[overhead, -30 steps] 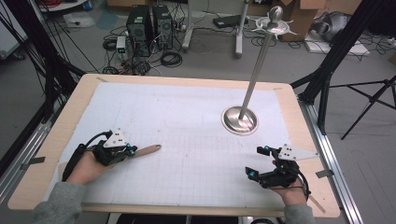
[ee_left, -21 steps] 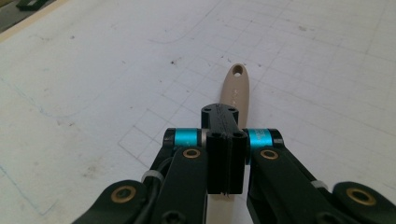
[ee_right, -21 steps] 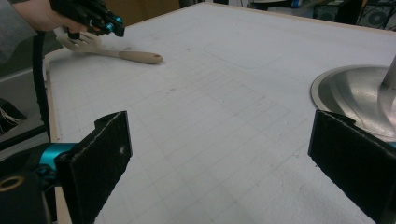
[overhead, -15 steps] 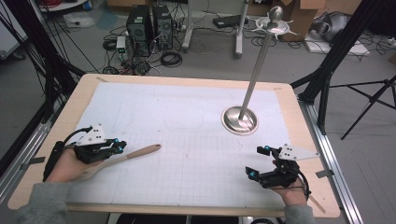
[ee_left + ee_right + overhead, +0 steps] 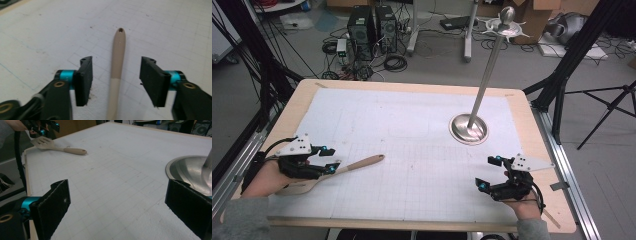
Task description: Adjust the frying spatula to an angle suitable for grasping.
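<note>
A beige spatula (image 5: 357, 164) lies flat on the white gridded mat at the front left, handle tip pointing right. My left gripper (image 5: 330, 161) hovers over its handle near the head, jaws open. In the left gripper view the handle (image 5: 117, 52) runs straight between the two spread pads (image 5: 83, 77) without touching either. My right gripper (image 5: 488, 173) rests low at the front right, open and holding nothing. From the right gripper view, the spatula (image 5: 60, 148) lies far off under the left gripper (image 5: 41, 126).
A tall metal pole stands on a round steel base (image 5: 468, 129) at the right middle of the mat, close beyond my right gripper; the base (image 5: 187, 171) shows just past its right jaw. The wooden table edge (image 5: 412, 224) runs along the front.
My left gripper has drawn back to the left along the spatula handle, toward the table's left edge. The spatula has stayed put. The right gripper has not moved.
</note>
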A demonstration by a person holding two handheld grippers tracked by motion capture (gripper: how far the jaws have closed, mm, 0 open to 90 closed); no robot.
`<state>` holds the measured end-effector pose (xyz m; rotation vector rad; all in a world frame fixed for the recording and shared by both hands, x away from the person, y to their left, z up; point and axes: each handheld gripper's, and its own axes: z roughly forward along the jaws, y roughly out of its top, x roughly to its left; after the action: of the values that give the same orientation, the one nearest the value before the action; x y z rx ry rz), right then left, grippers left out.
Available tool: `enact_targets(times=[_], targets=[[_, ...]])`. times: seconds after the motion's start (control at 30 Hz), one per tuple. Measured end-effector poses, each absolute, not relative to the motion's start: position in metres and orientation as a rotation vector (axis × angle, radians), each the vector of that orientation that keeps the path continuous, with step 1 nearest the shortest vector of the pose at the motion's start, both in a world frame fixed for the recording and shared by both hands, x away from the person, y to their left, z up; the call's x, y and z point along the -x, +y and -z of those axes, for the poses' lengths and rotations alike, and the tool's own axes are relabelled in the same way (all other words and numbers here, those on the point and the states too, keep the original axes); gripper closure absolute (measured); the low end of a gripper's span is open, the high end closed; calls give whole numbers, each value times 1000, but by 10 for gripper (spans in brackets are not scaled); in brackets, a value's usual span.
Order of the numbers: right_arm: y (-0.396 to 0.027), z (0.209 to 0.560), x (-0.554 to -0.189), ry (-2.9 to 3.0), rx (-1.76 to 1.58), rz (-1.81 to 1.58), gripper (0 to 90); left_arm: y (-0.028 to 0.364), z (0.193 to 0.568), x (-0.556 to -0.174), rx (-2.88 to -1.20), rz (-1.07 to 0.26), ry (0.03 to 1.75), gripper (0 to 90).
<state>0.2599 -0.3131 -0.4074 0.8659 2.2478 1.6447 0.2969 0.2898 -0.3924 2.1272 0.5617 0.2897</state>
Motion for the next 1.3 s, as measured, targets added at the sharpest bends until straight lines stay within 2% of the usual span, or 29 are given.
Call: enact_targets(times=[0.07,0.2,0.4,0.63,1.07,1.13,1.23,1.3], targets=[[-313,408,-261,2246,-858,-1640,52,290,394,-298,-2155,-223,610,278],[-312,408,-260,2256,-857,-1635,52,292,394,-302,-2195,-192,668,130],[-313,408,-260,2254,-864,-1637,52,296,388,-302,-2172,-209,647,74],[-311,409,-261,2261,-858,-1627,52,306,391,-305,-2211,-255,705,73],[-311,409,-261,2271,-866,-1627,52,309,390,-303,-2201,-247,655,80],[-311,410,-261,2271,-863,-1627,52,310,390,-303,-2190,-241,649,89],[-311,409,-261,2271,-866,-1629,52,311,392,-301,-2191,-214,607,183],[-312,410,-261,2268,-870,-1630,52,312,393,-301,-2194,-208,591,184]])
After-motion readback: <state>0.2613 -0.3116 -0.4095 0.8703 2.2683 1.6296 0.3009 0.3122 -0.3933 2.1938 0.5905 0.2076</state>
